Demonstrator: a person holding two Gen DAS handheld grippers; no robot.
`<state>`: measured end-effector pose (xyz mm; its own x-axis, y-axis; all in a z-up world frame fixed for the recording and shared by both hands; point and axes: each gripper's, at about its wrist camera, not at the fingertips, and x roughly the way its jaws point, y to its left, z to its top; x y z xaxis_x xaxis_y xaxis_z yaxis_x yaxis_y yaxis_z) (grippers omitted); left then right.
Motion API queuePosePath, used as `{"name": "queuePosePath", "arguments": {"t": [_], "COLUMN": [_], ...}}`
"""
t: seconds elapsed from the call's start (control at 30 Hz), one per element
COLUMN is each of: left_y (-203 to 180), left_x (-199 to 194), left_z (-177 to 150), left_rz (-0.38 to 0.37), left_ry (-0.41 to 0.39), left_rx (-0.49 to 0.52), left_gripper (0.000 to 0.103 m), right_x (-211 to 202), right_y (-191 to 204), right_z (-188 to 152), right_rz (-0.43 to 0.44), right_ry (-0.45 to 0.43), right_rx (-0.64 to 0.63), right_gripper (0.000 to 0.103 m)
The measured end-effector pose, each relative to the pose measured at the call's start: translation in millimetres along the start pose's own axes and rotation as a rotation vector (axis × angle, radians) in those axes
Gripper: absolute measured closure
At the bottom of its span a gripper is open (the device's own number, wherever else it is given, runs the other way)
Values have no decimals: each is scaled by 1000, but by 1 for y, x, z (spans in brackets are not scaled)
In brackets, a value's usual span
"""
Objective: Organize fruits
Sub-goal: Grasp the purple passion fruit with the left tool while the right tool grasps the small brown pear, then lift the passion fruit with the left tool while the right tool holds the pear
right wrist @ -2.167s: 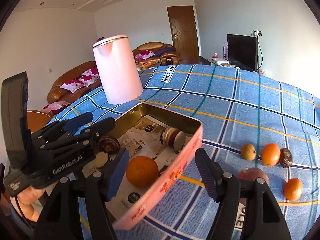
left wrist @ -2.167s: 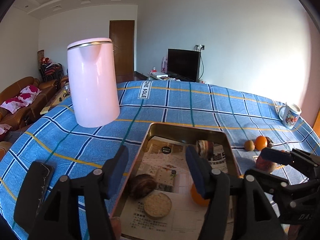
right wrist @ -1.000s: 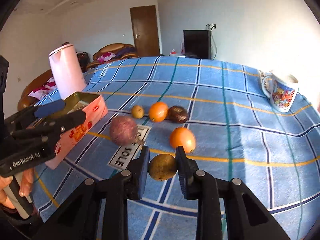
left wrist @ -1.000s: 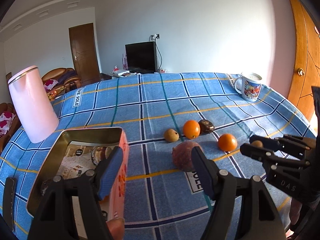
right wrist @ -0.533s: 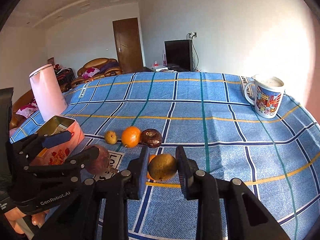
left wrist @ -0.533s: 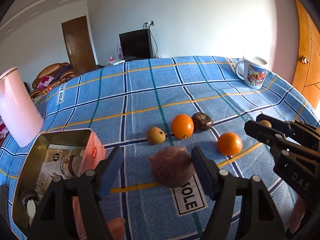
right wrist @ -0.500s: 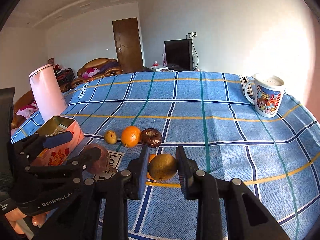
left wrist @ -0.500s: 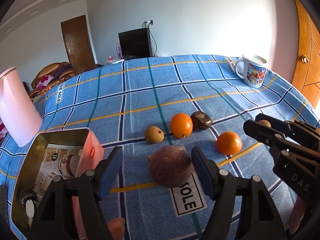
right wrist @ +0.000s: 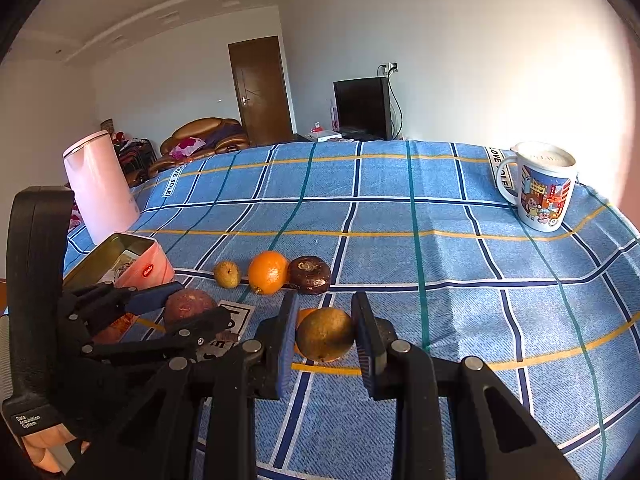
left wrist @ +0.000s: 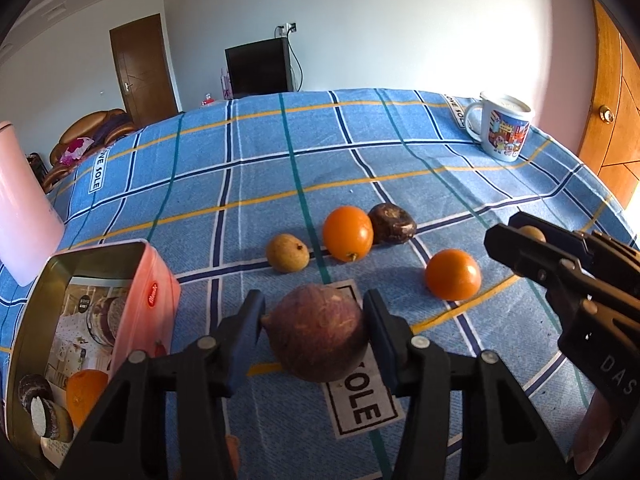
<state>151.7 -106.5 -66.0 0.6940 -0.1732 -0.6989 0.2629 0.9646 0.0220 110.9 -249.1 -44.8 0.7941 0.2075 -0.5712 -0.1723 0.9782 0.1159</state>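
Note:
A big reddish-brown fruit [left wrist: 316, 332] lies on the blue checked cloth. My left gripper [left wrist: 314, 314] has a pad against each side of it, and its jaws are closing. The right gripper [right wrist: 324, 320] is shut on a round brown-green fruit [right wrist: 325, 334] held just above the cloth. On the cloth behind lie a small yellow fruit [left wrist: 287, 253], an orange [left wrist: 347, 233], a dark brown fruit [left wrist: 392, 224] and a second orange [left wrist: 453, 275]. The pink tin [left wrist: 156, 280] at the left holds an orange [left wrist: 86, 394] and dark round pieces.
A printed mug [left wrist: 502, 130] stands at the far right near the table's edge. A pink kettle [left wrist: 20, 216] stands behind the tin at the left. A person's hand [right wrist: 44, 446] holds the left gripper's handle. The cloth's far half is bare.
My left gripper moved forward and down from the tin to the reddish-brown fruit, and its jaws narrowed onto it. The right gripper kept its brown-green fruit.

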Motion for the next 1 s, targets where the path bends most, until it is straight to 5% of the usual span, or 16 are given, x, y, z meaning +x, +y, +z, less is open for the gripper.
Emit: {"name": "queuePosePath", "arguments": {"t": [1.0], "left_y": [10], "left_x": [-47], "left_z": [-11], "left_rz": [80], "left_ry": [-228], "left_rx": [-53], "left_gripper": [50], "right_x": [-30], "right_y": [-4], "right_z": [-4], "right_rz": [49], "right_ry": [-161], "right_rx": [7], "right_gripper": [74]}}
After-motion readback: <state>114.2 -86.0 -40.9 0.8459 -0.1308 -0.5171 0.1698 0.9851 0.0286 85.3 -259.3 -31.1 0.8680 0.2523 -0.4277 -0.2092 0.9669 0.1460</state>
